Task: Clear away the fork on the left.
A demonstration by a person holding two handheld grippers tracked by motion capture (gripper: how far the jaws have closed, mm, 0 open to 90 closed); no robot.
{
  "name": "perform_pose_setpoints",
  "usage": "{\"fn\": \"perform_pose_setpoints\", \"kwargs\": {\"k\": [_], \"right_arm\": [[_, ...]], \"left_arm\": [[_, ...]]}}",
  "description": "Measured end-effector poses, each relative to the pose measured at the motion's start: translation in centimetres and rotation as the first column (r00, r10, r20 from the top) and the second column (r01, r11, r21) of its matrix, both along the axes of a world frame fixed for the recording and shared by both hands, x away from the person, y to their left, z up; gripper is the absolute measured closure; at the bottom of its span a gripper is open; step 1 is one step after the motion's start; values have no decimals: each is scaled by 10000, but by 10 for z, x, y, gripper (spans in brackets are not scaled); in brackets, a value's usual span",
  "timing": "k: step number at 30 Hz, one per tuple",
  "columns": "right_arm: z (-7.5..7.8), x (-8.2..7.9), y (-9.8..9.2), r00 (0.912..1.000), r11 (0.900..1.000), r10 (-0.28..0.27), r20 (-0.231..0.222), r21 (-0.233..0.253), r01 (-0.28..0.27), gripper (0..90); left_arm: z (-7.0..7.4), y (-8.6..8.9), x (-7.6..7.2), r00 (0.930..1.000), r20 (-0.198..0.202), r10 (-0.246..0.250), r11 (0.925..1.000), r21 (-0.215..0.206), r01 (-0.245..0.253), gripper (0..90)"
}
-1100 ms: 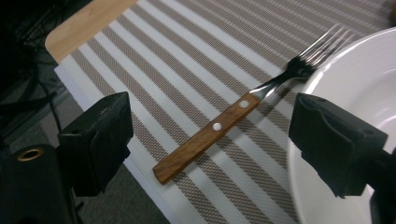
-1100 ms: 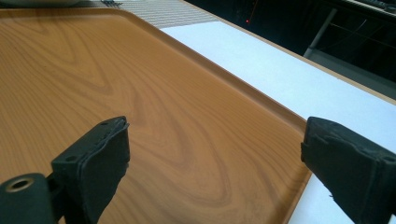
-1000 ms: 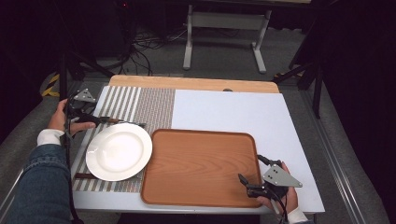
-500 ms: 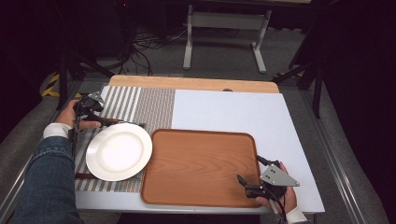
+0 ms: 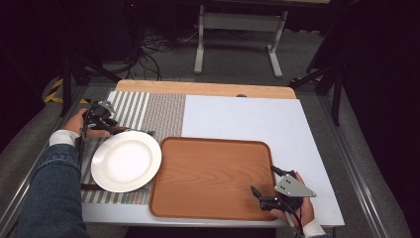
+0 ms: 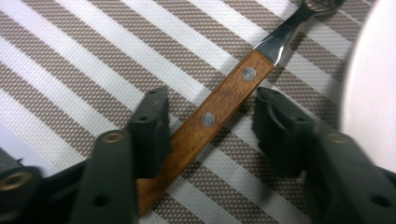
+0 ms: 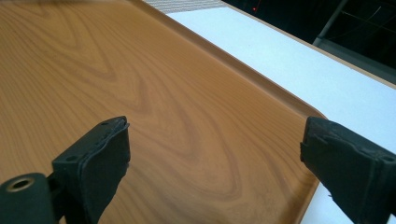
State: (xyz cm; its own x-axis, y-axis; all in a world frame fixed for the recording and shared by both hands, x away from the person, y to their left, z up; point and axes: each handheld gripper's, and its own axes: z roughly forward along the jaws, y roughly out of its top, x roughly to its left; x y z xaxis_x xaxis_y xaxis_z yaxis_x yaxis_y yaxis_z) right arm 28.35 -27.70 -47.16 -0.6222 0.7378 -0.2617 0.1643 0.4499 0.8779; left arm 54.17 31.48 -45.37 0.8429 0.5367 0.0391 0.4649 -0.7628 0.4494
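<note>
Jaws of our left gripper (image 6: 210, 123) stand parted on either side of a wooden utensil handle (image 6: 210, 119) lying on the striped placemat (image 6: 70, 60), one jaw touching its edge, the other apart. A white plate (image 5: 126, 161) sits just beside it on the placemat. We hold our right gripper (image 7: 215, 154) wide open and empty over the near right corner of the wooden tray (image 5: 208, 173), which rests on the counter (image 5: 247, 116) touching the plate.
</note>
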Motion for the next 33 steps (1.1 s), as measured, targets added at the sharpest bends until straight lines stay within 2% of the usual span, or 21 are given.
{"fn": "perform_pose_setpoints", "kwargs": {"k": [1, 5, 7, 11, 15, 20, 23, 25, 28, 30, 32, 33], "right_arm": [[0, 0, 0, 10000, 10000, 11, -7, -7, -11, 91], [0, 0, 0, 10000, 10000, 57, -47, -15, -57, 91], [0, 0, 0, 10000, 10000, 88, -44, -28, -88, 91], [0, 0, 1, 9999, 9999, 141, -69, -61, -142, 91], [0, 0, 1, 9998, 9998, 171, -88, -60, -171, 91], [0, -1, 0, 9999, 9999, 168, -28, -36, -168, 91], [0, -1, 0, 9998, 9998, 176, -12, -34, -176, 91], [1, -1, 0, 9998, 9998, 184, -11, 3, -184, 91], [1, -2, -1, 9998, 9998, 189, 45, 8, -189, 91], [2, -2, -1, 9998, 9998, 176, 53, 29, -176, 91], [2, -2, -1, 9998, 9998, 198, 79, 39, -198, 91], [2, -2, -1, 9998, 9998, 195, 93, 38, -196, 91]], "left_arm": [[0, -2, -1, 9999, -134, -105, 9999, 14, 105, 540], [2, -6, -3, 9989, -186, -436, 9988, 220, 440, 655], [3, -7, -5, 9988, -214, -448, 9986, 286, 454, 700], [4, -11, -8, 9980, -143, -612, 9968, 498, 618, 757], [4, -12, -11, 9983, 90, -575, 9966, 597, 568, 763], [6, -13, -15, 9972, 673, -323, 9977, 621, 282, 764], [12, -13, -17, 9934, 1124, -219, 9979, 638, 148, 765], [16, -13, -19, 9915, 1277, -249, 9987, 463, 191, 765], [21, -13, -23, 9875, 1571, -154, 9990, 429, 87, 765], [25, -13, -25, 9822, 1878, 18, 9988, 470, -108, 765], [28, -12, -27, 9787, 2054, 71, 9994, 324, -141, 765], [30, -12, -29, 9744, 2238, 206, 9992, 284, -276, 766]]}}
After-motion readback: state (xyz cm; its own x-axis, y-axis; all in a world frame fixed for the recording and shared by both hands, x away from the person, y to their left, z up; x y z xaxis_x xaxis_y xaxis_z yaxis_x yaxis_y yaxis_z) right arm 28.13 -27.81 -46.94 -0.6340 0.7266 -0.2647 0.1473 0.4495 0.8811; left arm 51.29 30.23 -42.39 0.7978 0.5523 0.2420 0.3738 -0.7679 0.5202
